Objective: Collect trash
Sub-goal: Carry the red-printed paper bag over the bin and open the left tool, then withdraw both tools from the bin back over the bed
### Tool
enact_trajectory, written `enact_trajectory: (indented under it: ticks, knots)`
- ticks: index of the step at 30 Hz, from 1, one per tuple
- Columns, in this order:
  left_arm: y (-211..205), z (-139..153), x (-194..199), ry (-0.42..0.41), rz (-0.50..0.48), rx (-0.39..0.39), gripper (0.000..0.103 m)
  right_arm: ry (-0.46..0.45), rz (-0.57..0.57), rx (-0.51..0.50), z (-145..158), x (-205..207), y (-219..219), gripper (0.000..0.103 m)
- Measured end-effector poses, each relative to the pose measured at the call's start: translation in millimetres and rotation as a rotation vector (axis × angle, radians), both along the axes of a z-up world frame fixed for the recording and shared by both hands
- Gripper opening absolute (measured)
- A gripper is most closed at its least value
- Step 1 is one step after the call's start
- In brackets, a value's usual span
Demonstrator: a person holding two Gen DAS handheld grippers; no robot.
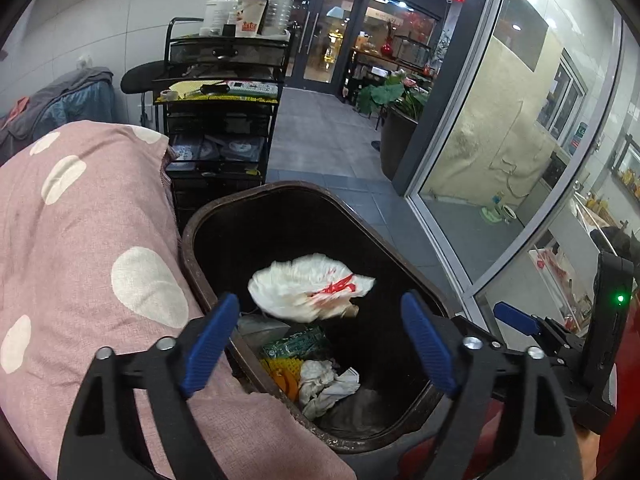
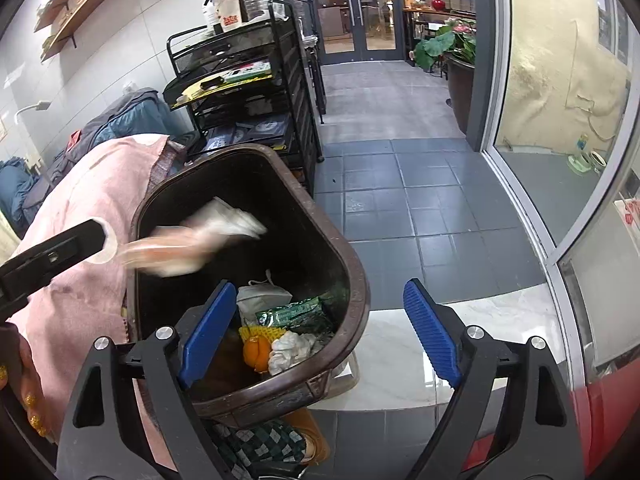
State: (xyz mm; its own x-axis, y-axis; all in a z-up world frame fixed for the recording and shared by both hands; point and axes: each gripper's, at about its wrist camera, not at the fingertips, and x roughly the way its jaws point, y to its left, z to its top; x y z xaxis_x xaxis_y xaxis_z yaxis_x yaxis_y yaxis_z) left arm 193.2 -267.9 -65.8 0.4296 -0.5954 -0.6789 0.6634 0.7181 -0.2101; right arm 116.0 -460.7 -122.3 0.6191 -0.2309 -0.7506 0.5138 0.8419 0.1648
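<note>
A brown trash bin point(image 1: 224, 204) stands open below both grippers; it also shows in the right wrist view point(image 2: 356, 280). A white plastic bag with red print point(image 1: 308, 288) is in mid-air inside the bin mouth, blurred in the right wrist view point(image 2: 192, 244). At the bin's bottom lie a crumpled tissue point(image 1: 324, 384), a green packet point(image 2: 294, 314), a yellow net and an orange peel point(image 2: 256, 354). My left gripper point(image 1: 320, 344) is open and empty above the bin. My right gripper point(image 2: 316, 332) is open and empty over the bin's near rim.
A pink spotted pillow point(image 1: 80, 248) lies against the bin's left side. A black wire cart point(image 1: 224, 92) with bottles stands behind. A glass wall point(image 1: 500, 140) runs on the right, with grey tiled floor point(image 2: 400, 200) between. The left gripper's body point(image 2: 48, 256) shows in the right wrist view.
</note>
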Motion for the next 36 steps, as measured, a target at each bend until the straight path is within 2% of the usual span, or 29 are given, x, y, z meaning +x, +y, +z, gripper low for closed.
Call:
enact_trajectory:
  ticks: [5,10,13,17,21,29,36]
  knots:
    - [10,14,-11,-0.068,0.007,-0.021,0.097,0.002,-0.019,-0.004,-1,0,-5,0.090]
    - [23,30,-29,-0.124,-0.006,-0.038,0.097,-0.011,-0.016,-0.012,3,2,-1,0.091]
    - [35,41,-40,-0.163,-0.002,-0.056,0.097,-0.047,0.002,-0.030,11,2,8,0.091]
    - [59,54,-56,-0.241,0.042,-0.080,0.097,-0.095,0.026,-0.071,25,3,27,0.094]
    - [91,63,-70,-0.330,0.125,-0.067,0.097,-0.181,0.049,-0.090,44,0,54,0.094]
    - [162,71,-98,-0.420,0.362,-0.054,0.097,-0.372,0.169,-0.251,82,-18,146,0.097]
    - [212,73,-131,-0.489,0.571,-0.040,0.097,-0.452,0.334,-0.259,93,-43,209,0.097]
